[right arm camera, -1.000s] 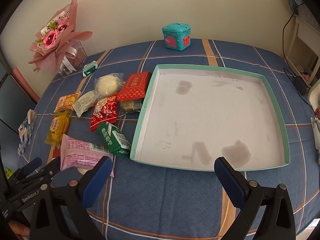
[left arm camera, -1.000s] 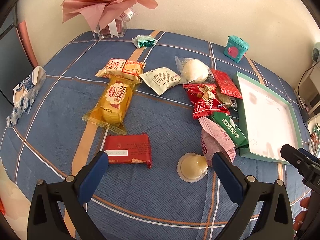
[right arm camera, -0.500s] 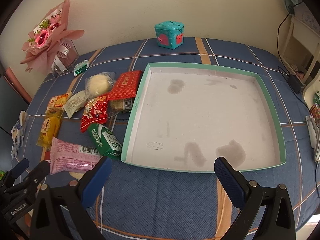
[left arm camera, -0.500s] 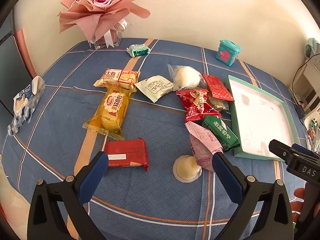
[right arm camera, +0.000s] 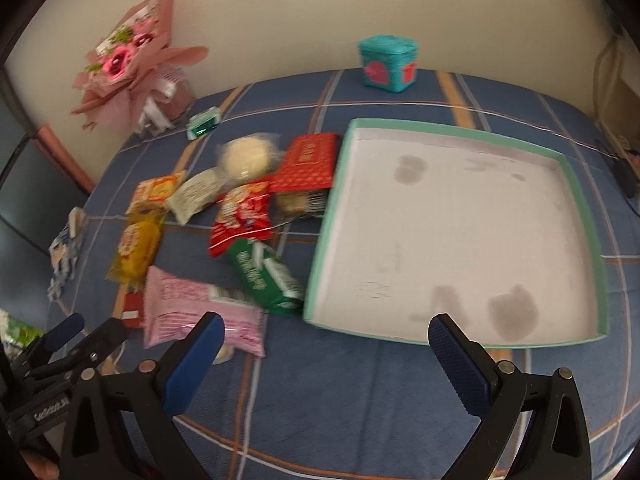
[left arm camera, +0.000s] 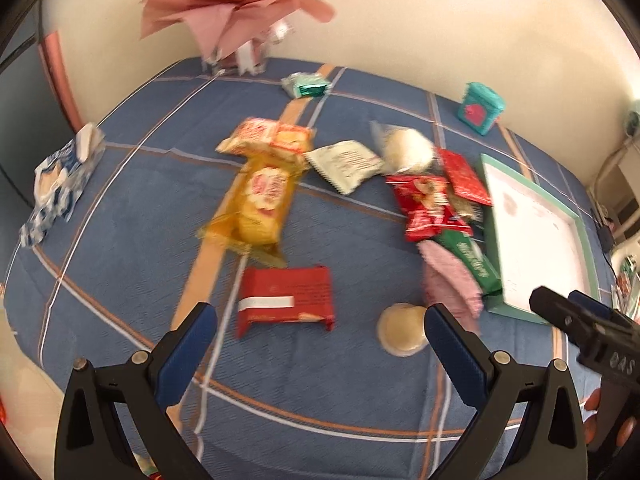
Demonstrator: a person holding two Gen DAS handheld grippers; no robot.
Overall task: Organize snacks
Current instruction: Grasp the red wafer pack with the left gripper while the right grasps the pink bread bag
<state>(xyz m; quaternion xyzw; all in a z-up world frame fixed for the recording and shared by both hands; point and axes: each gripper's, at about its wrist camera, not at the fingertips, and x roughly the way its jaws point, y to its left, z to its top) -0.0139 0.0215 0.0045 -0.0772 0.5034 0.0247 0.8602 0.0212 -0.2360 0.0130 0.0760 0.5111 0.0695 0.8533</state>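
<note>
Several snack packets lie on the blue plaid cloth. In the left wrist view my left gripper [left arm camera: 320, 330] is open and empty, just short of a red packet [left arm camera: 285, 297] and a round pale jelly cup [left arm camera: 402, 329]. A yellow packet [left arm camera: 260, 204], a pink packet [left arm camera: 452, 284] and a green packet [left arm camera: 472, 262] lie further off. In the right wrist view my right gripper [right arm camera: 326, 340] is open and empty, near the front edge of the empty teal-rimmed tray [right arm camera: 584, 204]. The pink packet [right arm camera: 192, 308] and green packet [right arm camera: 264, 276] lie left of the tray.
A pink flower bouquet [left arm camera: 236, 0] stands at the far left by the wall. A teal box [right arm camera: 387, 63] sits behind the tray. A blue-white wrapper [left arm camera: 60, 184] lies at the cloth's left edge. A small green packet [left arm camera: 306, 85] lies near the bouquet.
Both grippers moved forward toward the table; the snacks and tray appear larger and nearer. The frames are blurred by motion. Nothing was picked up.
</note>
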